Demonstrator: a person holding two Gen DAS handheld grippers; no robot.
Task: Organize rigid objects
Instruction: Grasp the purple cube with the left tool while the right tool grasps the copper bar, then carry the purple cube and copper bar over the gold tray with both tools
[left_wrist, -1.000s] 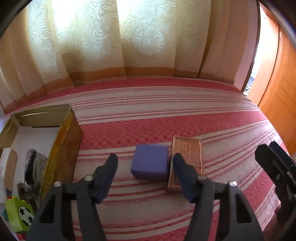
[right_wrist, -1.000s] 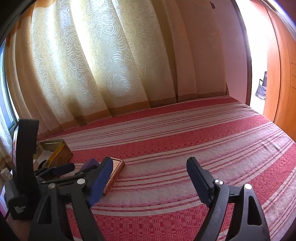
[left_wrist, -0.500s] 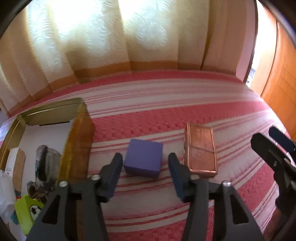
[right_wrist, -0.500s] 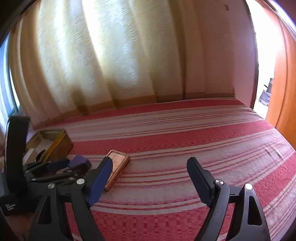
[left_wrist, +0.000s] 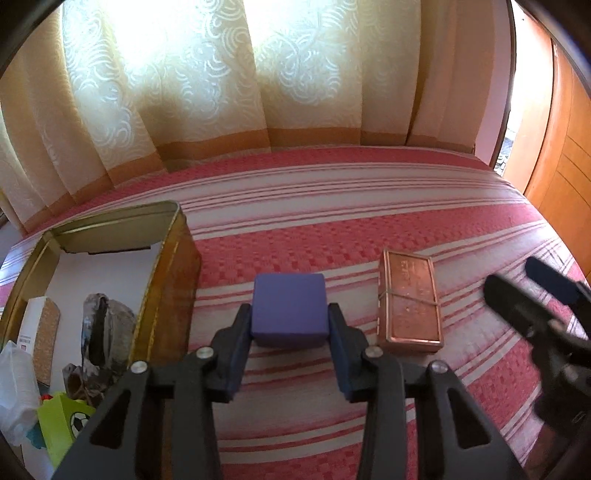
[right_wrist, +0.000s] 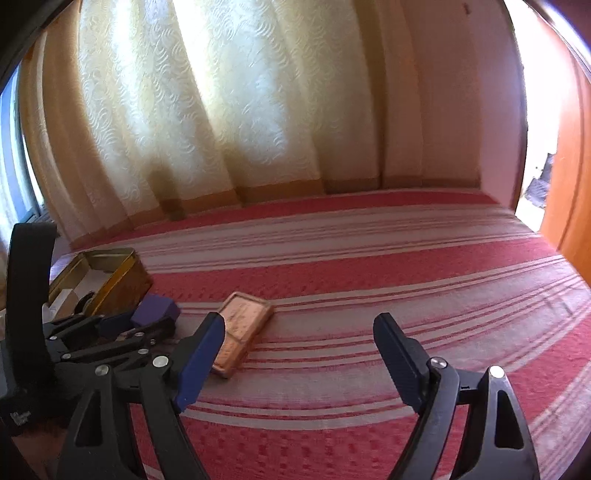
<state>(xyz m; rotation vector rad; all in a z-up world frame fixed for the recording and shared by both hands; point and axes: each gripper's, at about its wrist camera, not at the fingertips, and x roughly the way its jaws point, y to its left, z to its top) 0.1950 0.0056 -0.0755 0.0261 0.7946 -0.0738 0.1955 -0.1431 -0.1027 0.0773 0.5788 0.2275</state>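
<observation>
Left jaws closed on the purple block; right jaws idle and open.

The left gripper has just closed from a wider spread; both pads now press the side faces of the purple block, which sits on the striped bedspread. A second ago the block lay against the copper tin; the tin is now apart from it, at 3 o'clock. The open gold box stands at 9 o'clock of the block, near. The right gripper holds nothing. Judgement: grasp secured, lift and transfer to the box outstanding.
</observation>
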